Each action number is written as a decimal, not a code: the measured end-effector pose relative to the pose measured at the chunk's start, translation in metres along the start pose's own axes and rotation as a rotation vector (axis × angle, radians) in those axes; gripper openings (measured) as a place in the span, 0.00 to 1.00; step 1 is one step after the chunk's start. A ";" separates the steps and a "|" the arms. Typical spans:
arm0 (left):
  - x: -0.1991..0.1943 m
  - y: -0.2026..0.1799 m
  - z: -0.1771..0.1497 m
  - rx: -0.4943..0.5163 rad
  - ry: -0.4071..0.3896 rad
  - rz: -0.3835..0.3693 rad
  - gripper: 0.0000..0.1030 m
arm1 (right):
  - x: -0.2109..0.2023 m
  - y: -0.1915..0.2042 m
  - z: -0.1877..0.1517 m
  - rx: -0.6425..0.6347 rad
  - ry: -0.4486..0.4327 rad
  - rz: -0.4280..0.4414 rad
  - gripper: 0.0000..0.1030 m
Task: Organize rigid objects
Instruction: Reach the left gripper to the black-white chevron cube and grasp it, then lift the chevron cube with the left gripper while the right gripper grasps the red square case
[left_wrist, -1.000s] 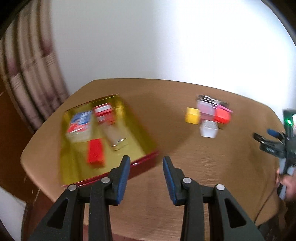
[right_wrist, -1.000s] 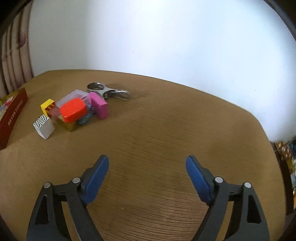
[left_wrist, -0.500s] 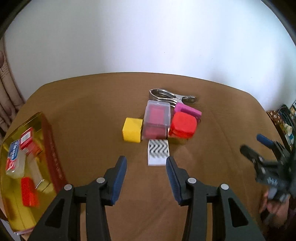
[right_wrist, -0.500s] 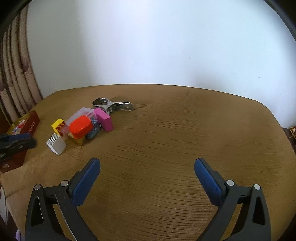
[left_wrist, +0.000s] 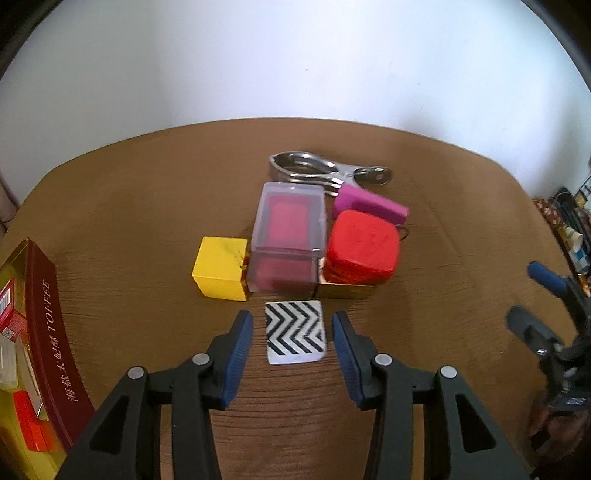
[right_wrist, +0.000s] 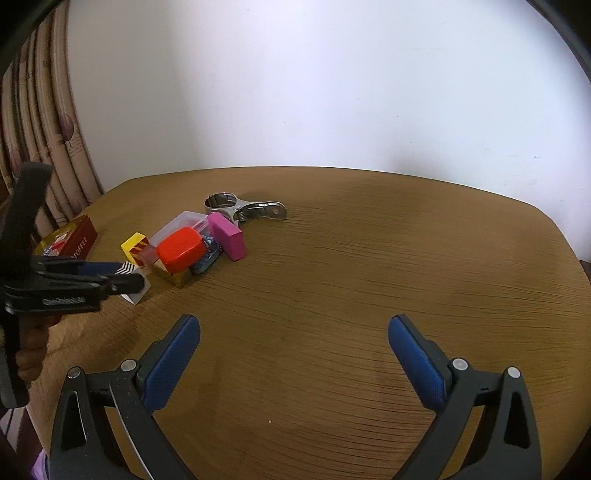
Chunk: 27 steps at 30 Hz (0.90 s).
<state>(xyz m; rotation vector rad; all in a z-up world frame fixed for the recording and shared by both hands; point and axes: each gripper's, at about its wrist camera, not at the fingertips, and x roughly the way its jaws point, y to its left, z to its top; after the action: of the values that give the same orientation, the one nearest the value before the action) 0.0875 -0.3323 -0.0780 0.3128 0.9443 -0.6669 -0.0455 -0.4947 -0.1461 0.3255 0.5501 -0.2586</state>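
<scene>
A white block with black zigzags (left_wrist: 295, 336) lies on the brown table (right_wrist: 369, 258), nearest of a small cluster. My left gripper (left_wrist: 291, 318) points steeply down at it and is open: its blue pads (left_wrist: 236, 354) stand either side of the block with a gap on each side. Behind the block are a yellow cube (left_wrist: 221, 267), a clear plastic case with a red insert (left_wrist: 290, 229), a red rounded box (left_wrist: 364, 245) on a gold block (left_wrist: 345, 290), a magenta block (left_wrist: 369, 206) and a metal clamp (left_wrist: 325, 171). My right gripper (right_wrist: 293, 325) hovers wide open over bare table, holding nothing.
A dark red and gold toffee tin (left_wrist: 48, 332) stands at the table's left edge with several small items inside. The left gripper (right_wrist: 129, 277) shows at the left of the right wrist view, held by a hand (right_wrist: 29, 354). A curtain (right_wrist: 44, 147) hangs behind.
My left gripper swung from the tin to the cluster, dropped lower and now straddles the zigzag block with slightly wider jaws. The right gripper's jaws spread wider; its hand stayed put.
</scene>
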 end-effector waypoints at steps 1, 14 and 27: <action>0.003 0.000 -0.001 -0.004 -0.011 0.001 0.44 | 0.000 0.000 0.000 0.000 0.000 0.002 0.99; -0.002 0.008 -0.021 -0.093 -0.040 -0.017 0.29 | -0.001 -0.002 0.000 0.012 0.008 0.013 0.99; -0.022 0.034 -0.052 -0.203 -0.048 0.055 0.29 | 0.000 0.034 0.035 -0.229 0.023 0.305 0.96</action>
<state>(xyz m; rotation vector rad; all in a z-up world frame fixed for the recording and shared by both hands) 0.0670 -0.2710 -0.0898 0.1417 0.9455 -0.5216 -0.0183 -0.4764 -0.1094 0.1862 0.5395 0.1030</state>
